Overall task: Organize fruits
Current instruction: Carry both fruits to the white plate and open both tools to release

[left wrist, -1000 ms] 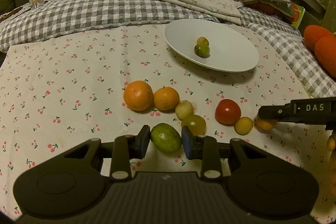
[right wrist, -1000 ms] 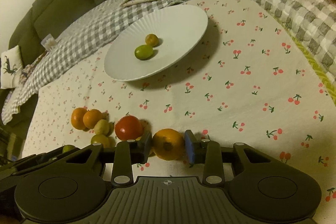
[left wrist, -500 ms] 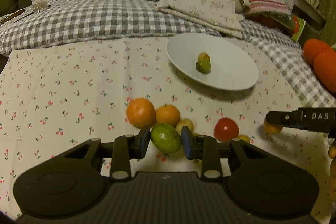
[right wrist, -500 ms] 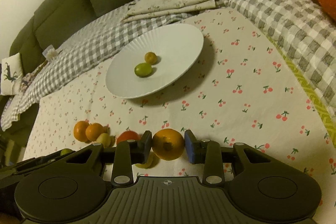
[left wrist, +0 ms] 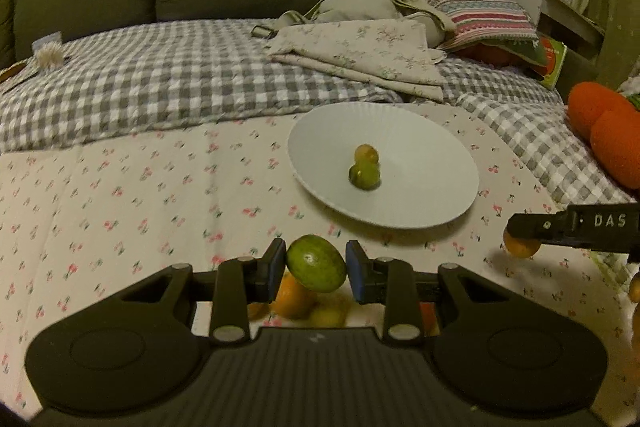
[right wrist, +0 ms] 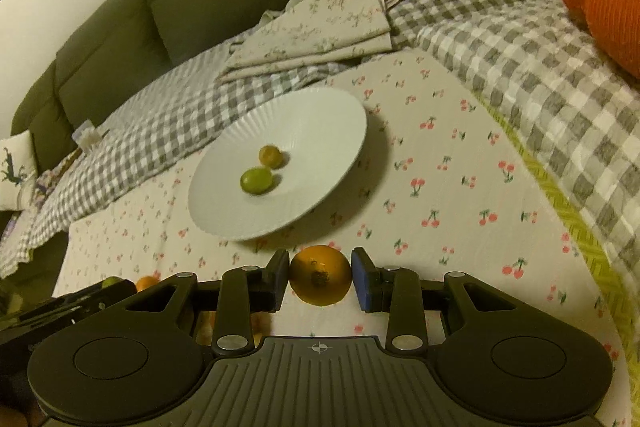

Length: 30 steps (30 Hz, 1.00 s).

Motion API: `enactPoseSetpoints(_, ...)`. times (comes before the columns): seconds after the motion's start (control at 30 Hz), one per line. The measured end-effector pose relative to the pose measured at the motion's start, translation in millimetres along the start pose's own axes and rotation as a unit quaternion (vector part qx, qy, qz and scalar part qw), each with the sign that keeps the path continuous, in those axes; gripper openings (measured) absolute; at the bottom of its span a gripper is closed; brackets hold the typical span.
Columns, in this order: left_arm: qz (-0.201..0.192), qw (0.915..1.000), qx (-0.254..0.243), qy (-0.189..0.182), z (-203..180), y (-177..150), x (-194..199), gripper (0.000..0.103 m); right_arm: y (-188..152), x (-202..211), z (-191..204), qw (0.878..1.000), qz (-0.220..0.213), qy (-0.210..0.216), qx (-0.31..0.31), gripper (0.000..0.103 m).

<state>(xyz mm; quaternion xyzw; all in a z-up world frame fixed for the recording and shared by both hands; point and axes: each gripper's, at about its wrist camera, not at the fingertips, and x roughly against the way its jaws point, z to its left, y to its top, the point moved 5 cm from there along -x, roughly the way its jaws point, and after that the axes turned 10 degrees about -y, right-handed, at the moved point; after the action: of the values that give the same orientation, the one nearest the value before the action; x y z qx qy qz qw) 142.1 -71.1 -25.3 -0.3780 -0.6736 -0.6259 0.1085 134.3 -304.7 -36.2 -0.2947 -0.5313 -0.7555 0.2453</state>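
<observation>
My left gripper (left wrist: 316,269) clenched on a green fruit (left wrist: 316,268), my right gripper (right wrist: 320,275) grasping an orange fruit (right wrist: 319,275), white plate (right wrist: 320,131) beyond, holding two small fruits

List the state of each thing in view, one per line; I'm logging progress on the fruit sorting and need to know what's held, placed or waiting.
Left gripper: jaws shut on the oval green fruit, lifted off the cloth.
Right gripper: jaws shut on the round orange fruit.
White ribbed plate: holds two fruits.
Small green fruit: on the plate.
Small yellow-brown fruit: on the plate, beside the green one.
Loose fruits: waiting on the cherry-print cloth.
</observation>
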Motion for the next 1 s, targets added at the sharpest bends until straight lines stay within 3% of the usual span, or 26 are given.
enactPoseSetpoints(0.5, -0.027, 0.9961, -0.068, -0.049, -33, 23, -53, 0.031, 40, -31, 12, 0.999, -0.036, 0.013, 0.016, 0.033)
enactPoseSetpoints(1.0, -0.006, 0.9943, -0.086, -0.062, -38, 22, -98, 0.031, 51, -63, 30, 0.997, -0.043, 0.009, 0.058, 0.033)
